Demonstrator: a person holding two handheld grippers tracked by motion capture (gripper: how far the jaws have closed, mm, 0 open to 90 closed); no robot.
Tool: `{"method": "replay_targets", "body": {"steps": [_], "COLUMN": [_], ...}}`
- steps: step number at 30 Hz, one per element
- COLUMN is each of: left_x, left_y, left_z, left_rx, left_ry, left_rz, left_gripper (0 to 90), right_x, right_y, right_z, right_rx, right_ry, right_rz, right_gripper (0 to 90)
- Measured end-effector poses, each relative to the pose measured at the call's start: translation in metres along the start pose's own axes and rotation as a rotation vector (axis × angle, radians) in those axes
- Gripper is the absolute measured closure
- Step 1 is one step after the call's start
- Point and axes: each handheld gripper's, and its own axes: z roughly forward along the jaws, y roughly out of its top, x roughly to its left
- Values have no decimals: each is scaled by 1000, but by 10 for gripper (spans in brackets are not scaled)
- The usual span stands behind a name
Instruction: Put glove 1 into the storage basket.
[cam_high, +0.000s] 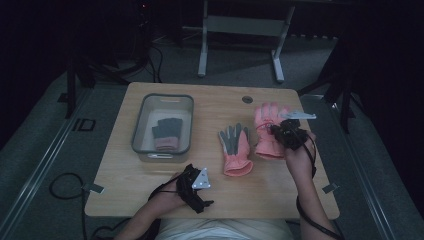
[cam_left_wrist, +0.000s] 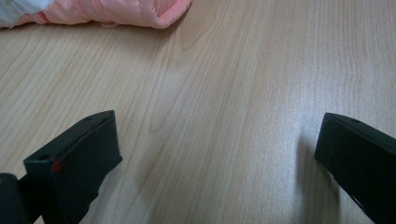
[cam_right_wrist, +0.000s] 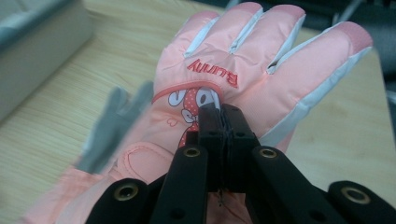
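Right tool (cam_right_wrist: 223, 122): jaws pressed together, pinching the fabric on the back of a pink padded winter glove with white finger seams and a red "Bunny" print (cam_right_wrist: 243, 79). In the high view this tool (cam_high: 286, 131) sits over the glove (cam_high: 265, 142), which lies near the right edge of the light wooden surface (cam_high: 150, 187), fingers pointing to the far edge, cuff toward the person.

Second pink glove, grey palm side up (cam_high: 236, 147), lies just left of the first, near the middle of the surface; the two are close, whether touching cannot be told. In the right tool's view it shows as a blurred grey and pink shape (cam_right_wrist: 112, 123) beside the held glove.

Left tool (cam_high: 196, 186): near the front edge, left of centre, held in the person's left hand (cam_high: 167, 197). Its jaws stand wide apart with nothing between them (cam_left_wrist: 219, 154), low over bare wood. A pink cuff edge (cam_left_wrist: 140, 11) lies beyond them at the top of that view.

Grey rectangular plastic bin (cam_high: 141, 120) stands at the far left part of the surface, holding a dark grey and pink folded glove (cam_high: 166, 134).
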Motion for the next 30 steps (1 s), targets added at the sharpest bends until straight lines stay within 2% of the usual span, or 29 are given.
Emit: {"method": "replay_targets", "body": {"steps": [3,5,6,7,9,10,11,16,19,20,21,23,30], "left_x": [0,-1,-1,-1,-1,-1,-1,-1,-1,-1,-1,-1,-1], "left_y": [0,0,0,0,0,0,0,0,0,0,0,0,0], "left_z": [0,0,0,0,0,0,0,0,0,0,0,0,0], "left_rx": [2,2,2,3,5,5,3,5,10,9,9,9,11], "left_ry": [2,1,0,1,1,1,2,0,1,1,0,-1,-1], "left_rz": [3,4,3,3,5,6,5,7,12,12,11,10,12], "left_gripper": [0,0,0,0,0,0,0,0,0,0,0,0,0], "right_x": [14,26,36,36,46,54,54,68,72,73,73,74,73], "right_y": [12,17,19,19,18,16,16,4,-5,-12,-12,-19,-25], "right_z": [-9,-11,-10,-10,-7,0,0,24,44,57,57,68,79], "right_rx": [-22,-24,-19,-19,-14,6,6,61,111,142,142,165,180], "right_ry": [34,40,56,56,73,82,82,94,83,94,94,102,114], "right_rz": [-3,-16,-21,-21,-21,-25,-25,-15,-22,-19,-19,-14,-10], "right_gripper": [884,884,884,884,884,884,884,884,882,882,882,880,870]}}
